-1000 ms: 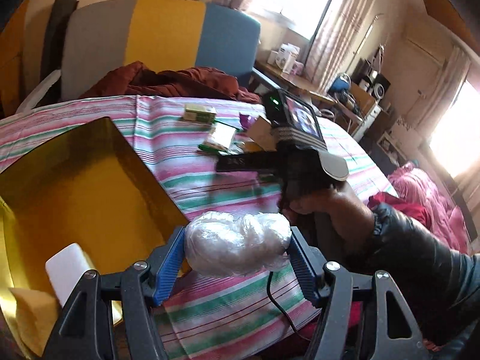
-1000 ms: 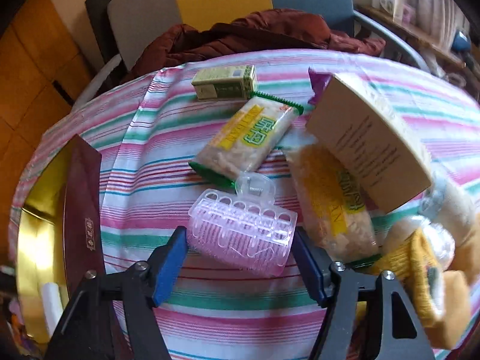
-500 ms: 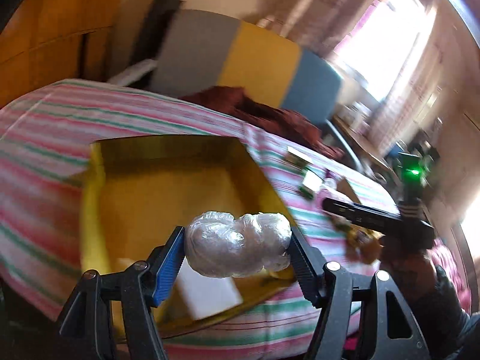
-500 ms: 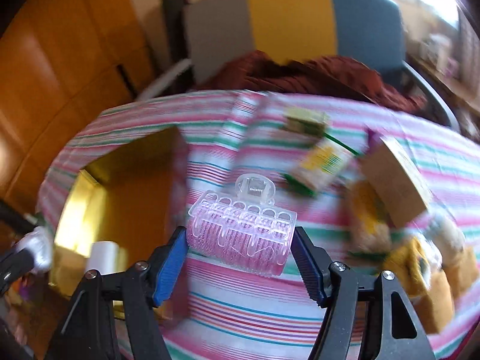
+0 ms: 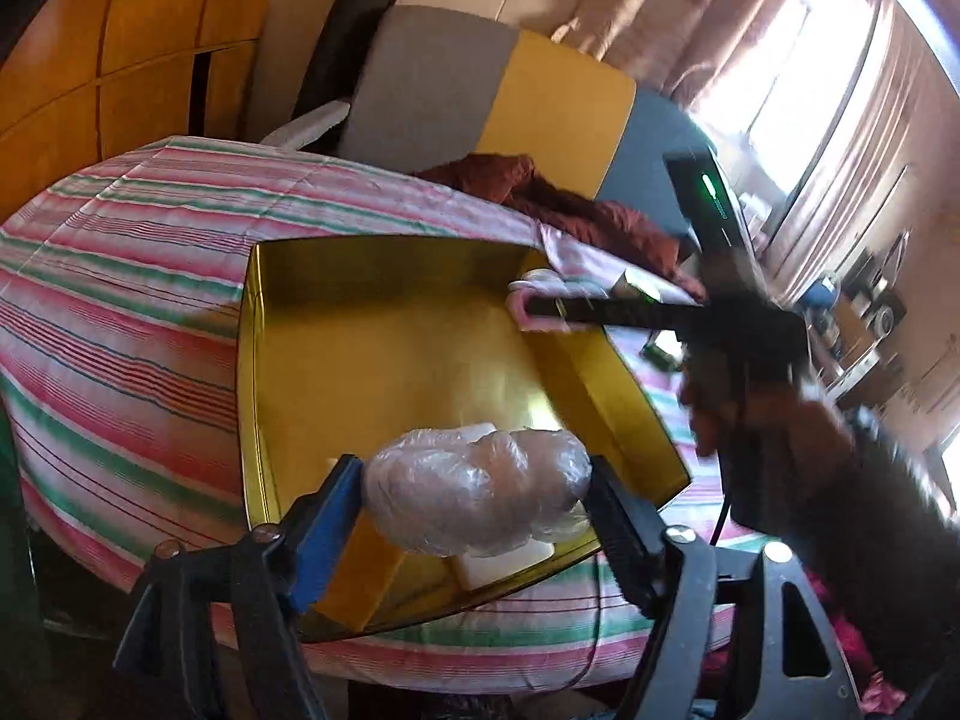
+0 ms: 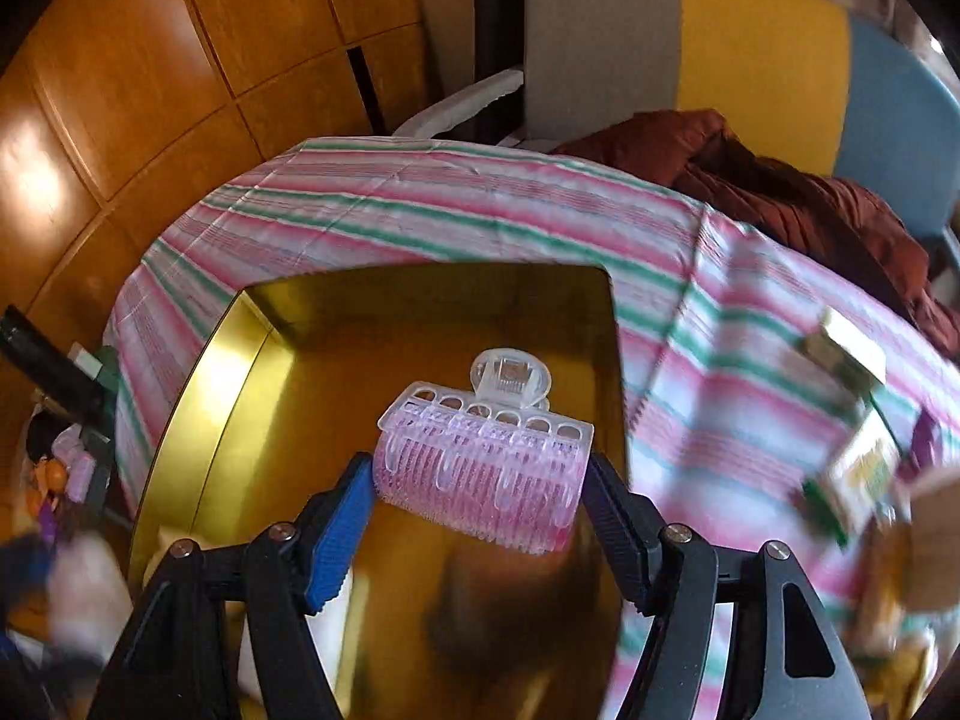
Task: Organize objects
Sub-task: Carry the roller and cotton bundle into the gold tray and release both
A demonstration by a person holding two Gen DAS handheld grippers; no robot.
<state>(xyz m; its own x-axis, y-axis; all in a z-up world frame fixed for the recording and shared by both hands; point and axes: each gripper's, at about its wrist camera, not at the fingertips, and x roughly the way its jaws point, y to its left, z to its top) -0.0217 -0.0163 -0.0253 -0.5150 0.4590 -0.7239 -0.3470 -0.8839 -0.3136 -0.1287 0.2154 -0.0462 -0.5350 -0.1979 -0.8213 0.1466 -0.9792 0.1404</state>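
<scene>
Both tongs now moved over gold box point(image 6: 198, 396). Left tongs point(image 5: 477, 501) clamped on plastic-wrapped bundle point(image 5: 477, 498), right tongs point(image 6: 477, 480) clamped on pink hair roller point(image 6: 480, 468). Striped cloth point(image 6: 420, 210) around box, snack packs point(image 6: 864, 474) at right. White block point(image 5: 504, 561) in box under bundle.

A table with a striped cloth point(image 5: 120, 276) in pink, green and white fills the middle. Behind it stands a chair point(image 5: 498, 96) in grey, yellow and blue, with a dark red blanket point(image 6: 798, 192) on it. Orange wood panels point(image 6: 180, 48) cover the wall. Bright light comes through a window point(image 5: 786, 60) with pale curtains point(image 5: 714, 18).
</scene>
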